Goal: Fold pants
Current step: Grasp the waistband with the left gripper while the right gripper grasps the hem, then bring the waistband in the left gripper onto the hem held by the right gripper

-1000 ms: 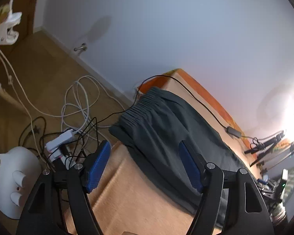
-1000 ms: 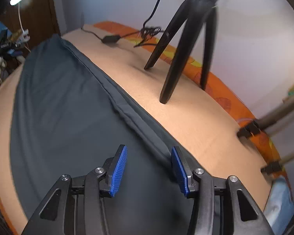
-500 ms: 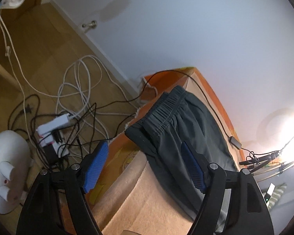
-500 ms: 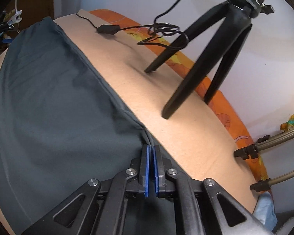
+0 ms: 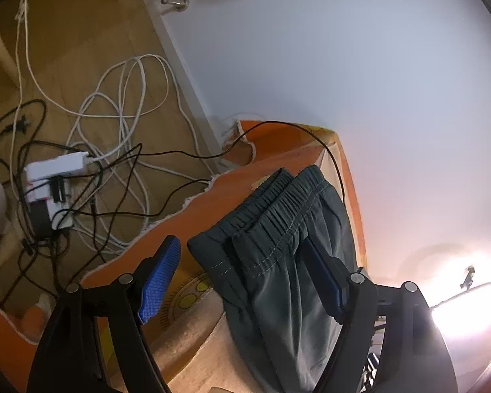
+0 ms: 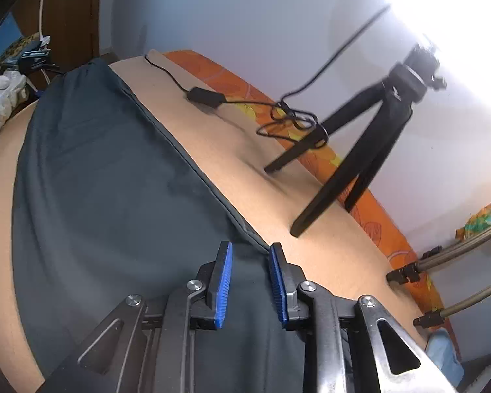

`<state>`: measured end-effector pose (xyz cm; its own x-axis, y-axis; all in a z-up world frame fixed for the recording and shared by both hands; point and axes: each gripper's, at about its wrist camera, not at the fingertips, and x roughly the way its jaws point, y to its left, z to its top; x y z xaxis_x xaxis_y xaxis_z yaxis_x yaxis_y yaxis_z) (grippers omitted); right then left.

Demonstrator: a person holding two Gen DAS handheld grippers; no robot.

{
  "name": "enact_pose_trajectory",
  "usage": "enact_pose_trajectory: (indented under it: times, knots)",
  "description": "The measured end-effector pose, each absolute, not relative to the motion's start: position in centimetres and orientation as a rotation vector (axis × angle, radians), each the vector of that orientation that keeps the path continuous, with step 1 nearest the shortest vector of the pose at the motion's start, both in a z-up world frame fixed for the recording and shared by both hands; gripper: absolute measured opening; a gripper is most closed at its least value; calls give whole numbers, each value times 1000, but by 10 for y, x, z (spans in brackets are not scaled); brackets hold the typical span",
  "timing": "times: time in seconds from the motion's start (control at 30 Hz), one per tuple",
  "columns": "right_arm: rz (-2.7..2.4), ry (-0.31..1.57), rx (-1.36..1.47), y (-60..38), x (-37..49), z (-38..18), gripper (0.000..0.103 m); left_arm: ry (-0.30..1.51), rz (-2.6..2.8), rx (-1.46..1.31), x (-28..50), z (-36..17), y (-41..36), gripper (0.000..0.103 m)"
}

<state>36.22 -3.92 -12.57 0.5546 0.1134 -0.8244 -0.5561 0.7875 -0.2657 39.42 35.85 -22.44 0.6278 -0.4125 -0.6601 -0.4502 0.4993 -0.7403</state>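
Dark grey pants (image 6: 114, 196) lie lengthwise on a tan-covered bed (image 6: 330, 249). In the left wrist view their elastic waistband (image 5: 278, 209) hangs over the bed's end, doubled in two layers. My left gripper (image 5: 242, 281) is open, its blue pads on either side of the waistband corner, not touching it. My right gripper (image 6: 250, 281) is open by a narrow gap just above the pants' long seam edge (image 6: 193, 170), with cloth below the pads.
A black tripod (image 6: 370, 150) and a cable with an adapter (image 6: 206, 96) stand on the bed beside the pants. Tangled cables and a white power strip (image 5: 55, 177) lie on the wooden floor. Metal stand legs (image 6: 458, 255) are at the right.
My right gripper was open, shut on the pants' seam edge, then opened again to a narrow gap. My left gripper moved out over the bed's end to the waistband, staying open.
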Motion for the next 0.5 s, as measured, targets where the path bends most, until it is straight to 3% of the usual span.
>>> enact_pose_trajectory:
  times: [0.07,0.17,0.23,0.3,0.37,0.5]
  knots:
    - [429,896,-542,-36,360,-123,25,944,31,-1096,395,-226,356,73]
    - [436,884,-540,-32,357,-120,25,914,36,-1108,393,-227,354,55]
    - [441,876,-535,-30,354,-117,25,887,60,-1087,392,-224,353,49]
    - [445,870,-528,-28,351,-113,26,852,77,-1050,391,-217,352,31]
    - [448,865,-518,-26,348,-110,26,813,97,-1000,389,-209,351,19]
    - [464,876,-457,-23,344,-102,27,747,109,-855,386,-182,339,16]
